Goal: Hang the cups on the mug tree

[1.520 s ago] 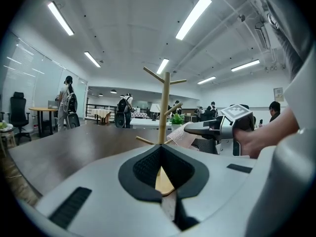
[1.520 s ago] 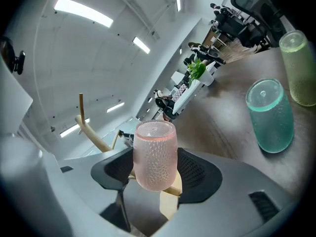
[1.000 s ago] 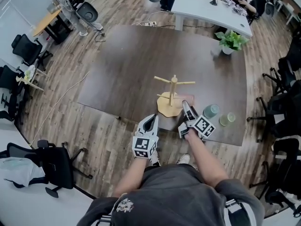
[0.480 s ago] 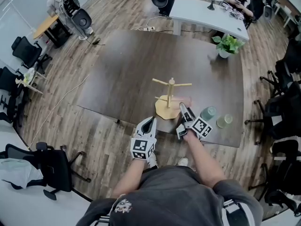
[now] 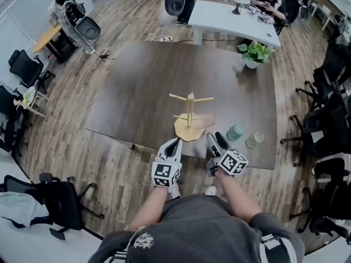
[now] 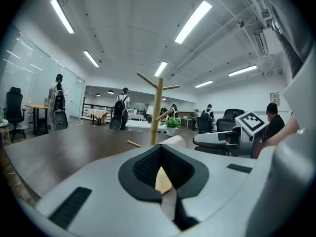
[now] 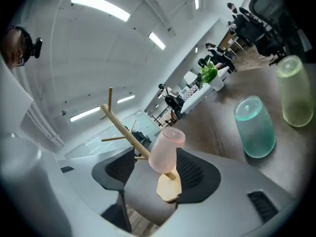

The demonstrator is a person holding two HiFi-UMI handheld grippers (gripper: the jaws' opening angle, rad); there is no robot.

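The wooden mug tree (image 5: 190,109) stands on the dark table (image 5: 137,86) near its front edge. A pink cup (image 5: 204,120) hangs on a low right peg; the right gripper view shows that pink cup (image 7: 164,152) tilted on its peg, beyond the jaws. My right gripper (image 5: 215,140) is just short of it, jaws wide and closing slightly, with nothing between the pads. A teal cup (image 5: 236,131) and a green cup (image 5: 254,140) stand upside down to its right. My left gripper (image 5: 174,145) is shut and empty, pointing at the tree's base (image 5: 186,130).
A potted plant (image 5: 252,53) sits at the table's far right corner. A white desk (image 5: 233,19) stands beyond it, and office chairs (image 5: 329,108) line the right side. The table's front edge (image 5: 164,149) lies under both grippers.
My right gripper has drawn back toward me, away from the pink cup, which stays on its peg. The left gripper has hardly moved.
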